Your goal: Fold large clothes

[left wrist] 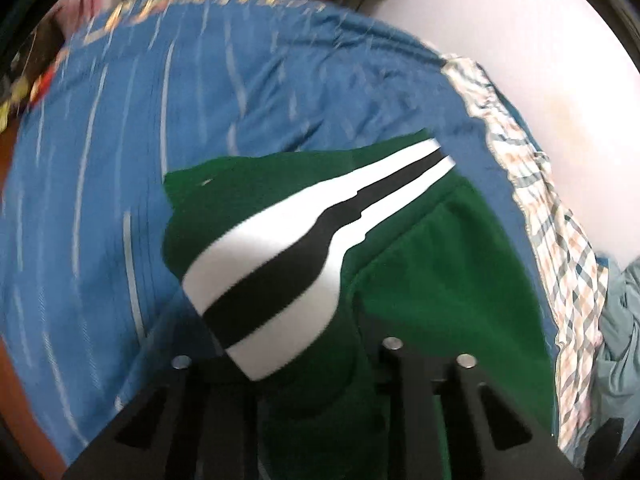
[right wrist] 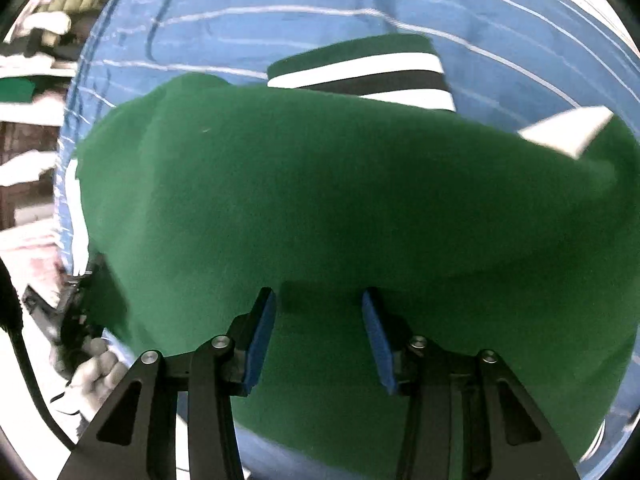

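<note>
We work over a wide blue striped cloth [left wrist: 224, 120] that covers most of the surface under us, with a checked garment [left wrist: 560, 240] bunched along one edge of it and pale tabletop [left wrist: 540, 40] beyond.

On that blue cloth lies the green garment [right wrist: 340, 192], a broad, thick-looking piece that fills the right wrist view. It looks to us like fleece or heavy knit: soft, limp, light enough to lift with one pinch, yet bulky, so a folded layer will probably spring back a little rather than lie crisp. Nothing about it seems fragile or slippery.

Its ribbed cuff [left wrist: 304, 248], banded white and black, drapes straight over the left gripper [left wrist: 320, 364] in the left wrist view. We cannot see those fingertips under the cloth; the jaws read as clamped nearly together, so we judge them pinched on the green garment near the sleeve end. In the right wrist view the cuff lies at the garment's far edge on the blue cloth.

The right gripper [right wrist: 319, 336] hangs just above the green body with its blue pads [right wrist: 262, 340] apart, nothing between them, grasping nothing.

For a good hold we would take a hem or seam edge, where the cloth is doubled and firmer, rather than the flat middle, which would only bunch.
</note>
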Motion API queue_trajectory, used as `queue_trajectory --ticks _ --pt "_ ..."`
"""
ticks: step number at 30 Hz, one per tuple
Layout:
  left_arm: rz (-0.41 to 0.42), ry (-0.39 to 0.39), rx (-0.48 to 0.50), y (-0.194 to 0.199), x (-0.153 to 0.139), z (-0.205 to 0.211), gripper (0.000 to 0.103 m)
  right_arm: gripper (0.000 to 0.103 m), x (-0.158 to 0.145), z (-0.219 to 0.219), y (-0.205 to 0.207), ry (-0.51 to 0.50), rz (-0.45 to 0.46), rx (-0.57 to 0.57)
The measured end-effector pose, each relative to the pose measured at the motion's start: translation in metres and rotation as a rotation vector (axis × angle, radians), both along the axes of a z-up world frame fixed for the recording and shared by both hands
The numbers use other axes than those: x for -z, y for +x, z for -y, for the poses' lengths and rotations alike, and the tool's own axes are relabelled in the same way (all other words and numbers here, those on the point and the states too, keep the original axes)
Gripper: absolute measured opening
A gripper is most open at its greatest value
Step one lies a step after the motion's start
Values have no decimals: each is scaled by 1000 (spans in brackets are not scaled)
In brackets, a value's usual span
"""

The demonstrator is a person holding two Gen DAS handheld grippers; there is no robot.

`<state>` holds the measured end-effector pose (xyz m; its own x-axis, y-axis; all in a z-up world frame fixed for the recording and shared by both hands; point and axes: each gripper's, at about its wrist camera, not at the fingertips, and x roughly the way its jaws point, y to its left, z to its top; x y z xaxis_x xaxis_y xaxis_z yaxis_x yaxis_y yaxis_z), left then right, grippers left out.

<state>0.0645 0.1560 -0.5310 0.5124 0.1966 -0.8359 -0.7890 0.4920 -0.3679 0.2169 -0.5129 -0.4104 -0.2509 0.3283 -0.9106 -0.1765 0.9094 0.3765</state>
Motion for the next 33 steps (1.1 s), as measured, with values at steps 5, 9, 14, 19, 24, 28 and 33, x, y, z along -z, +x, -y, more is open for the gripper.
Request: queue_trajectory --ticks 5,9,14,19,24,28,33 --pt "18 113 78 9 -42 20 14 38 38 4 -15 -176 -73 -39" --pt "40 186 135 20 -74 38 13 39 38 0 -11 -223 -80 -29" --pt "99 333 264 45 -126 73 13 52 10 40 -18 -17 -53 99" --pt "212 446 535 71 -185 156 13 60 -29 120 -47 79 -8 304" --pt "295 459 894 88 -205 286 13 60 -47 209 -87 53 -2 499" --pt "283 366 1152 88 -177 389 12 60 -50 276 -114 12 -4 593" --pt "128 314 1344 85 -107 477 12 60 -42 341 -152 -46 -28 702"
